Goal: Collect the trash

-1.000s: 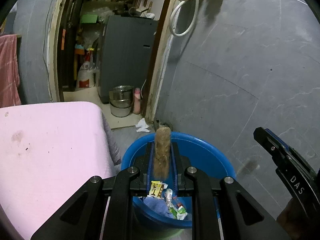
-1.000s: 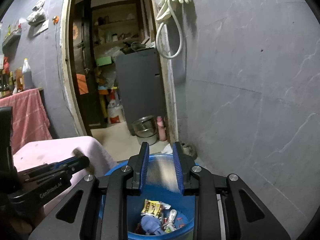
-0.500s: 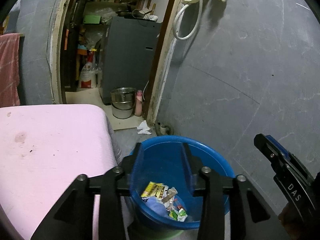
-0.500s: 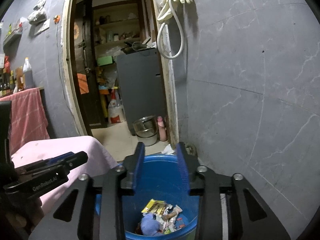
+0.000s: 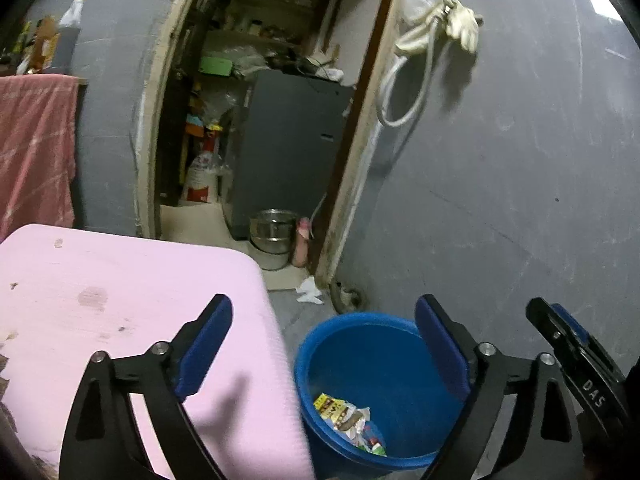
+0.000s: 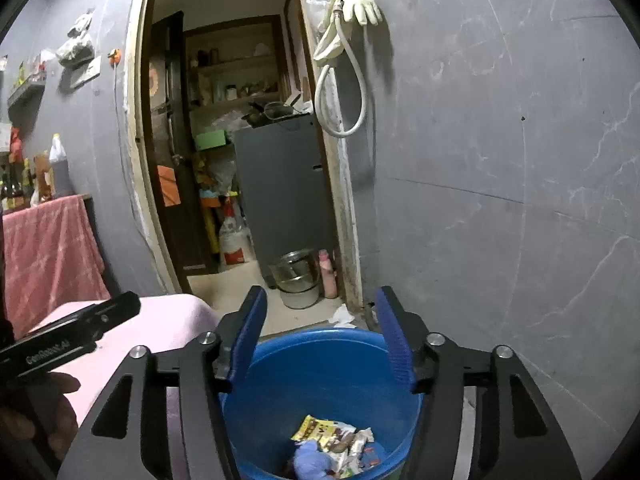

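A blue bucket (image 5: 384, 324) stands on the floor beside the pink bed; it also shows in the right wrist view (image 6: 320, 360). Trash lies in its bottom: a yellow wrapper (image 5: 330, 406), crumpled wrappers (image 6: 352, 442) and a blue-violet cloth lump (image 6: 308, 458). My left gripper (image 5: 322, 338) is wide open and empty, above the bucket's left rim and the bed corner. My right gripper (image 6: 320, 332) is open and empty above the bucket. Its side shows in the left wrist view (image 5: 576, 360).
A pink bed (image 5: 120, 300) fills the left. A grey wall (image 5: 520, 180) stands to the right. A doorway leads to a storeroom with a steel pot (image 5: 272, 236) and a grey cabinet (image 5: 288, 140). A white crumpled paper (image 5: 308, 294) lies on the floor by the door frame.
My left gripper let go of a brown fuzzy piece into the bucket and opened wide, shifting left. My right gripper opened wider.
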`<state>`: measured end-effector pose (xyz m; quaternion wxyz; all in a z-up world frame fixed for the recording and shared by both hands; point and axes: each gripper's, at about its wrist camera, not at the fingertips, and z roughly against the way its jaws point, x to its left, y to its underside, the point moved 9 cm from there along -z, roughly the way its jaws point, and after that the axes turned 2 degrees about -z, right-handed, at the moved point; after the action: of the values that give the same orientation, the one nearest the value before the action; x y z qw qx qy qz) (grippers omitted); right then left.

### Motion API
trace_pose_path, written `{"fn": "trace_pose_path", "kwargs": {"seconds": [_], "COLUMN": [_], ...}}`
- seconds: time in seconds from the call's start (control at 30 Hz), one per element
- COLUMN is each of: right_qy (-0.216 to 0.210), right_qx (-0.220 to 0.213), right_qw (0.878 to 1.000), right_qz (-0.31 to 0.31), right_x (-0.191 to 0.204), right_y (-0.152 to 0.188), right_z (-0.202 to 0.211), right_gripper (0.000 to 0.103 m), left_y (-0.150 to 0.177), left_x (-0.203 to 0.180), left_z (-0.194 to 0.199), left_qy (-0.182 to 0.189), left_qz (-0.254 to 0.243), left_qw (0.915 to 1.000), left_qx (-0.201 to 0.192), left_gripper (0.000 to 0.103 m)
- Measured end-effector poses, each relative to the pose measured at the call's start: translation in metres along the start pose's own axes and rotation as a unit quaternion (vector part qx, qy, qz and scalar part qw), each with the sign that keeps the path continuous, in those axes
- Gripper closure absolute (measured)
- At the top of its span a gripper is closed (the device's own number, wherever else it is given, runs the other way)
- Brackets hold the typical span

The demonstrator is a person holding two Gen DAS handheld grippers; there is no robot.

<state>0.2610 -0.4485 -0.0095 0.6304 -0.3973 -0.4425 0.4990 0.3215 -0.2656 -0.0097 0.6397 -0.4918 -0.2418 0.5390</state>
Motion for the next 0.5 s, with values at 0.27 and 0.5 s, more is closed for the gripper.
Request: {"fn": "trace_pose_path", "kwargs": {"seconds": [0.27,0.5], "right_qy": [-0.019,-0.033], "right_qx": [-0.023,-0.041], "right_qw": [1.0,0.999], "right_qz": [0.003,-0.005], "right_x": [0.021,0.038], "right_y": [-0.011,-0.013], "right_z": [0.016,0.034], "right_gripper": [0.023,0.0], "left_y": [-0.007,-0.005], "left_x": [0.02,0.035], "left_z": [0.028,0.058], "left_qy": [-0.012,-0.016], "left_qz": [-0.015,-0.018], "left_qw": [0.9996,0.9989], "left_qx": [-0.022,-0.041], "left_gripper": [0.007,0.002]}}
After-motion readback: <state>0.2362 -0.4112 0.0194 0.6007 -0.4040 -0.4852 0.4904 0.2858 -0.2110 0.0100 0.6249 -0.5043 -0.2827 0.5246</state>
